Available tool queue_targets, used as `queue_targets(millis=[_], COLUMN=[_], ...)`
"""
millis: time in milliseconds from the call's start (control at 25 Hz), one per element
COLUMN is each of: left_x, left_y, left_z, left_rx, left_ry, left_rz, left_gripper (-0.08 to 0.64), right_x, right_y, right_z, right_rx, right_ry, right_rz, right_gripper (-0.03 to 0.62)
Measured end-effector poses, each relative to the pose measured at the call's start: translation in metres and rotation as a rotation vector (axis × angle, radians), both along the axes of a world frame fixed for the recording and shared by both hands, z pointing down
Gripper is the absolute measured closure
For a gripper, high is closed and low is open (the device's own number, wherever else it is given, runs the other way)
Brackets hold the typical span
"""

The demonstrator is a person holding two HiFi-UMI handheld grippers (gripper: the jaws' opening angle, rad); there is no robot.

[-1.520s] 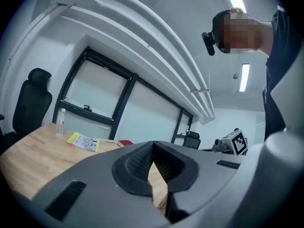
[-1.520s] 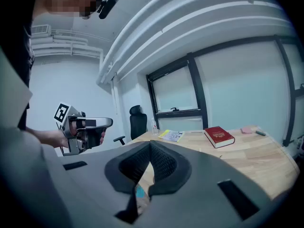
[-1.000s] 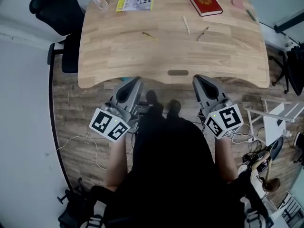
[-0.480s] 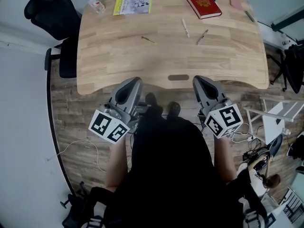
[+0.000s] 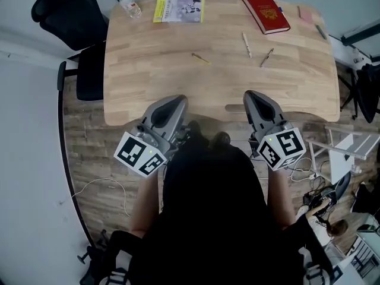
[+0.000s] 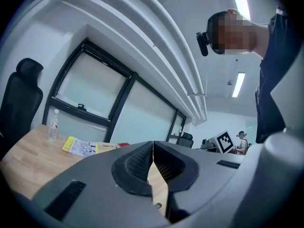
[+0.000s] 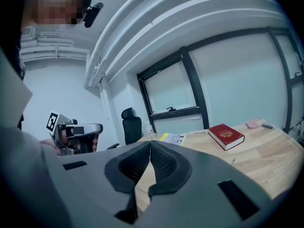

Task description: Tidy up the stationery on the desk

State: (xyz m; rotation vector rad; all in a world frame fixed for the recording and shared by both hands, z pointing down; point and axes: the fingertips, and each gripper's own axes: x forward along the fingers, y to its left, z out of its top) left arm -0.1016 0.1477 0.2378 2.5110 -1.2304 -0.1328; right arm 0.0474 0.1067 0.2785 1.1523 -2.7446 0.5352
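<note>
The person is holding both grippers just off the near edge of the wooden tabletop [image 5: 148,82], one on each side of its middle. The left gripper [image 5: 174,100] is pointing toward the desk with its jaws pressed together and nothing between them; its own view is showing the two black pads meeting along a thin line. The right gripper [image 5: 256,94] is also sitting closed and empty, its pads touching in the right gripper view. The stationery is lying well apart from both, toward the far half of the tabletop: a yellowish pencil [image 5: 200,57] near the middle, a white pen [image 5: 246,44] to its right, and a darker pen [image 5: 266,57] just beside that one. A red book [image 5: 265,12] is resting near the far edge, right of centre, with a small pink item [image 5: 306,15] and another dark pen [image 5: 321,32] close to the far right corner. A booklet with a yellow spine [image 5: 180,9] is lying along the far edge, and a water bottle [image 5: 129,5] is lying at the far left corner. A black office chair [image 5: 65,10] is standing beside the left edge.
</note>
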Motion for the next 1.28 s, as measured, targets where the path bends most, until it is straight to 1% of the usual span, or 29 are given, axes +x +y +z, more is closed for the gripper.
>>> queue_targets(millis=[160, 280, 360, 520, 640, 800, 1040, 1160, 1280], left_x=[-0.027, -0.041, -0.045, -0.049, -0.042, -0.026, -0.007, 0.004, 0.017], left_y=[-0.01, -0.011, -0.013, -0.021, -0.032, -0.048, -0.073, -0.087, -0.099], left_z=[0.002, 0.008, 0.012, 0.019, 0.023, 0.021, 0.018, 0.018, 0.021], left_rx=[0.003, 0.011, 0.011, -0.005, -0.015, -0.016, -0.043, -0.056, -0.07], left_ry=[0.026, 0.025, 0.025, 0.048, 0.056, 0.048, 0.04, 0.035, 0.024], left_rz=[0.027, 0.08, 0.104, 0.129, 0.161, 0.208, 0.177, 0.163, 0.161], left_gripper=[0.525, 0.525, 0.525, 0.525, 0.525, 0.525, 0.525, 0.525, 0.525], right_x=[-0.026, -0.041, -0.046, -0.047, -0.039, -0.024, -0.002, 0.017, 0.043], right_y=[-0.007, -0.008, -0.008, -0.012, -0.021, -0.04, -0.078, -0.102, -0.124], right_z=[0.002, 0.01, 0.014, 0.017, 0.023, 0.031, 0.046, 0.07, 0.101], right_rx=[0.001, -0.01, -0.02, -0.036, -0.061, -0.087, -0.105, -0.132, -0.184], right_ry=[0.019, 0.049, 0.066, 0.089, 0.114, 0.12, 0.132, 0.167, 0.189], right_rz=[0.017, 0.039, 0.058, 0.092, 0.112, 0.146, 0.168, 0.186, 0.228], right_gripper=[0.571, 0.571, 0.571, 0.571, 0.571, 0.571, 0.571, 0.571, 0.571])
